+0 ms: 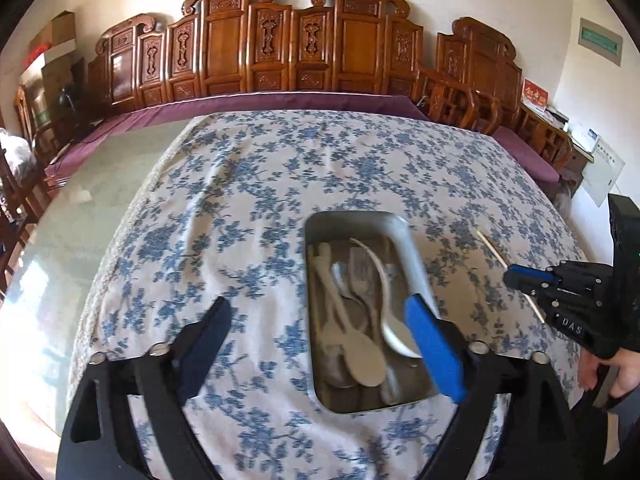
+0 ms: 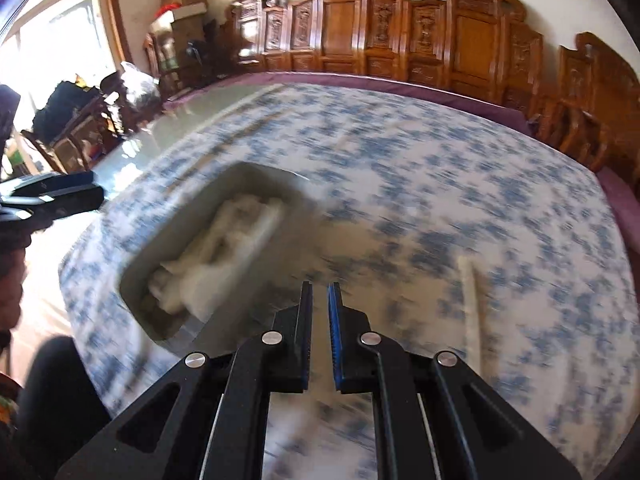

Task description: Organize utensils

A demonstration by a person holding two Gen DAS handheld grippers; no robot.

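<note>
Left wrist view looks down on a table spread with a blue-flowered cloth (image 1: 256,184), and on it a metal tray (image 1: 416,256) lying lengthwise away from the camera, toward the near edge and right of the middle. The tray holds the gathered utensils: pale wooden spoons (image 1: 362,360), a fork (image 1: 360,276) and a metal spoon (image 1: 394,332), all laid roughly along its length, which lets them nest flat.

One thin chopstick (image 1: 494,250) lies on the cloth to the right of the tray, apart from it, so the sorting is not yet finished, I judge.

Left gripper (image 1: 320,320) has its jaws spread wide and holds nothing; its blue finger crosses the tray's right rim in the picture, while its dark finger is over bare cloth. It seems to wait rather than work.

Right gripper (image 1: 516,274) is over the chopstick's near half, with its tip low to the cloth, probably placed to take that stick. In its own blurred view the right gripper's (image 2: 320,292) pads stand almost together with a slim gap between them and nothing in it; a pale stick shape (image 2: 472,304) lies to its right, so it grips nothing.
</note>
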